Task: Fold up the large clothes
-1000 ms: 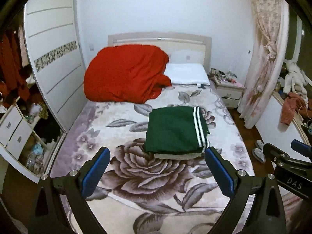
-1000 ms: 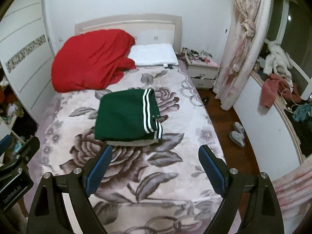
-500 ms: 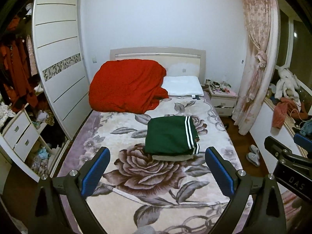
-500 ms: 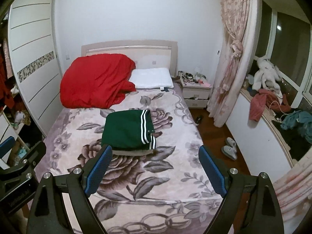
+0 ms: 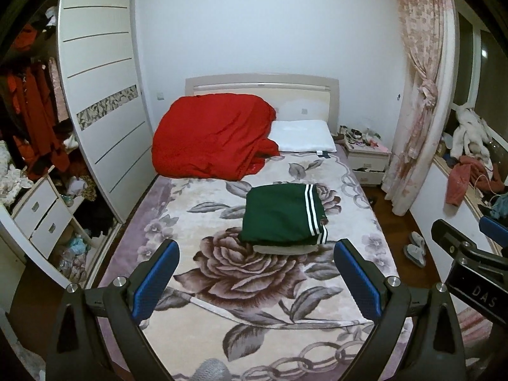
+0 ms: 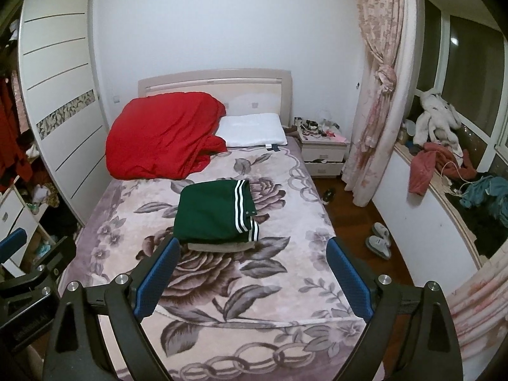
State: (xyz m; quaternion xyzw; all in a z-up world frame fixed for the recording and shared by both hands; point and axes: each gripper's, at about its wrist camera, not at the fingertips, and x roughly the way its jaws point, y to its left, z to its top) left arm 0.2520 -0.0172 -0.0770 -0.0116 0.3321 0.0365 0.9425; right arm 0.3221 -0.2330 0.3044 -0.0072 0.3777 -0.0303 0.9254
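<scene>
Green folded garment point(image 5: 281, 214) mid-bed point(image 5: 197, 289), floral blanket bare around it, both grippers' jaws wide.

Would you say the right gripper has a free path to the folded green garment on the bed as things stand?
Probably yes: the right gripper is open and empty, and only bare floral blanket lies between it and the green garment.

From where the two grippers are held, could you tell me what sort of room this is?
A lived-in home bedroom, most likely. A bed with a floral blanket carries a white pillow and a folded green garment, a wardrobe stands along one side, and a nightstand sits by the curtain.
</scene>
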